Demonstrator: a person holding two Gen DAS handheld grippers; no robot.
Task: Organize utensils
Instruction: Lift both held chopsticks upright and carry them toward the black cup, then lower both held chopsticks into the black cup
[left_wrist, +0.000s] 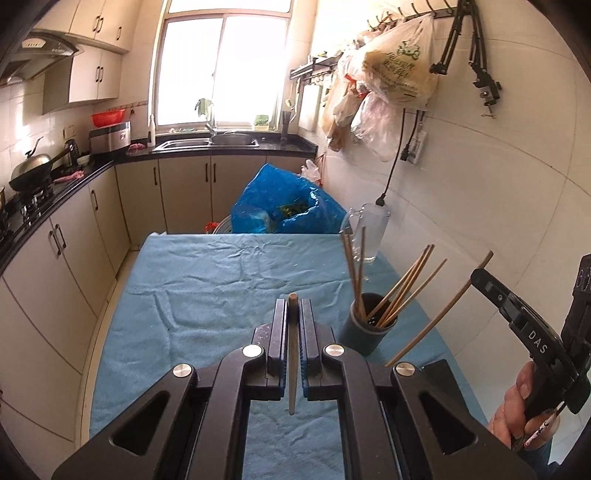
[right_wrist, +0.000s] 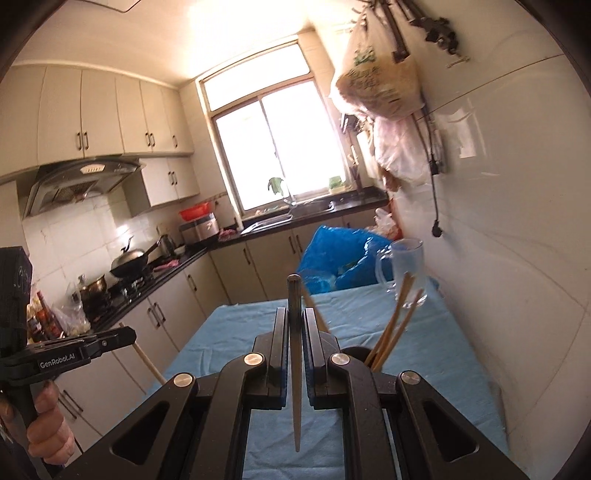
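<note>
Narrow kitchen. Landmark: window (left_wrist: 221, 70) on far wall, blown out by daylight. Sink (left_wrist: 208, 142) right under it in a black countertop (left_wrist: 74, 184) that runs along the wall left of it; beige cabinets (left_wrist: 48, 258) below, wall cabinets (left_wrist: 98, 79) and range hood (left_wrist: 40, 50) above. White tiled wall (left_wrist: 480, 184) right of window, plastic bags (left_wrist: 395, 70) on hooks. Blue cloth (left_wrist: 207, 280) covers the near worktop.
</note>
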